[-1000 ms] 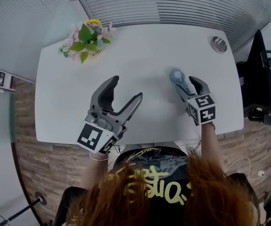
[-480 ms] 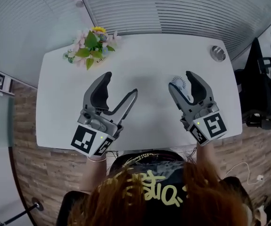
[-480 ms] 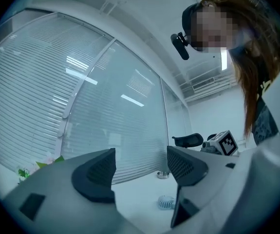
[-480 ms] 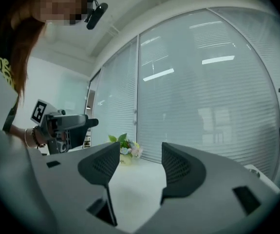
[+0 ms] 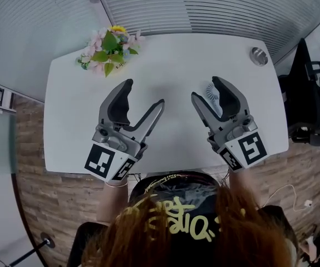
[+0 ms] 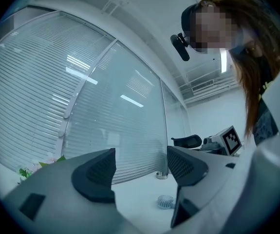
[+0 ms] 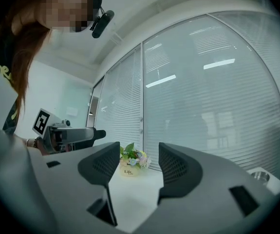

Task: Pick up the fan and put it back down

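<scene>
**A:** What sits at the far-left corner of the tabletop (image 5: 171, 60)?

**B:** A flower pot (image 5: 111, 44), well apart from the work. I'd say it is only decoration.

**A:** And the left hand-held gripper (image 5: 144, 93)?

**B:** It is held above the left half with its jaws spread and nothing between them. It looks parked out of the way.

**A:** The right hand-held gripper (image 5: 207, 89)?

**B:** Also wide open and empty. Its own view shows only the flowers through the gap. The fan (image 5: 211, 90) lies flat on the right half of the tabletop, about midway between the far and near edges, touched by neither gripper. A metal disc (image 5: 258, 55) sits at the far-right corner.

**A:** Any writing?

**B:** The pot's label seems to read "Life". The marker cubes carry patterns, not words. The yellow lettering on the person's shirt can't be read, and I see no brand on the fan.
</scene>
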Demonstrator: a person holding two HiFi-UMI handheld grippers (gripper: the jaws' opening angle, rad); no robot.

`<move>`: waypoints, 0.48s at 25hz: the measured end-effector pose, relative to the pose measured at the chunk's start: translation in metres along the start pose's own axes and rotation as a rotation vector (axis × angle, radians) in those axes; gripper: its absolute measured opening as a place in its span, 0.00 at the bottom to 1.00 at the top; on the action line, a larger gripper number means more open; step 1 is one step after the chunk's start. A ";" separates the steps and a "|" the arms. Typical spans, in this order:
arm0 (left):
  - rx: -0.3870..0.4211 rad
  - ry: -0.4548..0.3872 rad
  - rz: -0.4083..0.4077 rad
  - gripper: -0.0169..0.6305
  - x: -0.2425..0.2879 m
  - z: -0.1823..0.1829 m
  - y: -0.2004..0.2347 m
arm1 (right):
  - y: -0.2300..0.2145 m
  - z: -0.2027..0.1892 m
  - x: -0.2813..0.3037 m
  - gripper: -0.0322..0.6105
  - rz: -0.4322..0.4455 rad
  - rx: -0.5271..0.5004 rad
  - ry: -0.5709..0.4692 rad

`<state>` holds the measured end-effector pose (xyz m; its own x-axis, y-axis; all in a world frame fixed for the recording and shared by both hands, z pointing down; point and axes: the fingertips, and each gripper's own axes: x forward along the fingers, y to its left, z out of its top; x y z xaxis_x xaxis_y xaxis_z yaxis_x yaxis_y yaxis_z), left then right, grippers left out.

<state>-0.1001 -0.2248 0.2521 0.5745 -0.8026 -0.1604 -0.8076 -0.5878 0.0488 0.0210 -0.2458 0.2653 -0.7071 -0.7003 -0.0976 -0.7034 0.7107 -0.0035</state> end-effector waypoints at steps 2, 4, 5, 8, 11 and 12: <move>0.001 -0.005 -0.006 0.52 -0.001 0.002 -0.001 | 0.001 0.001 -0.001 0.44 -0.013 -0.012 0.001; 0.004 -0.008 -0.007 0.51 -0.002 0.003 -0.001 | 0.001 0.000 -0.002 0.44 -0.024 -0.024 0.007; 0.006 -0.008 -0.006 0.50 -0.002 0.003 0.000 | 0.002 0.000 -0.001 0.44 -0.025 -0.025 0.006; 0.010 0.001 0.001 0.46 -0.004 0.001 0.004 | 0.003 0.000 0.001 0.41 -0.030 -0.028 0.001; 0.009 0.015 0.015 0.40 -0.005 -0.002 0.008 | 0.003 0.002 0.001 0.33 -0.049 -0.043 -0.007; 0.008 0.017 0.020 0.35 -0.005 -0.002 0.009 | 0.003 0.002 0.001 0.27 -0.054 -0.046 -0.008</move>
<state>-0.1099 -0.2259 0.2557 0.5604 -0.8158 -0.1430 -0.8198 -0.5710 0.0443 0.0187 -0.2443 0.2636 -0.6672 -0.7372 -0.1069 -0.7436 0.6677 0.0366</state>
